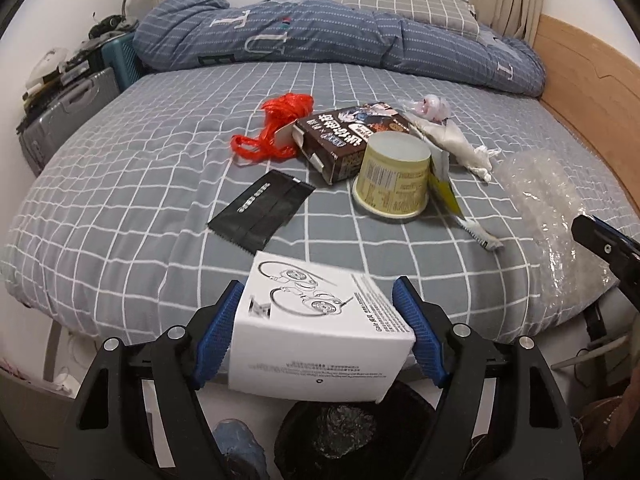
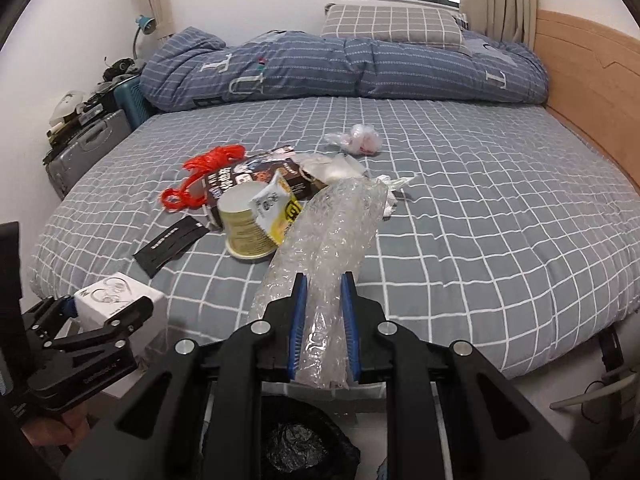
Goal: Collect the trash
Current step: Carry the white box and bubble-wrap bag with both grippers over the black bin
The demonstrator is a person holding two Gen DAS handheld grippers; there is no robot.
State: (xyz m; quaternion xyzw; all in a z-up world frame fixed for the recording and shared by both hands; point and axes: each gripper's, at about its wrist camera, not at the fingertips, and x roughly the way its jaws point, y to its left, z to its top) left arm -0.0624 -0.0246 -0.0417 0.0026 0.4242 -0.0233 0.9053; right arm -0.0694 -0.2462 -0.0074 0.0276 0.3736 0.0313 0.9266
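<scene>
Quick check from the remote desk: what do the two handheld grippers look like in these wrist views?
Both match: the left gripper and right gripper have matte black angular linkage arms with triangular cutouts, silver round pivot bolts, and blue ribbed pads inside the fingers. Small faint lettering marks the left one's body. No cables or sleeves visible.

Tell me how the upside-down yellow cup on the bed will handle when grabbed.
The cup looks thin and probably light. Resting on its wide rim, it seems unlikely to tip. Its tapered walls might slip or dent under hard-squeezing tongs.

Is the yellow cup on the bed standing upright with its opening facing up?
No. The yellow cup rests upside down on the bed, its wide rim on the sheet and its flat base on top.
</scene>
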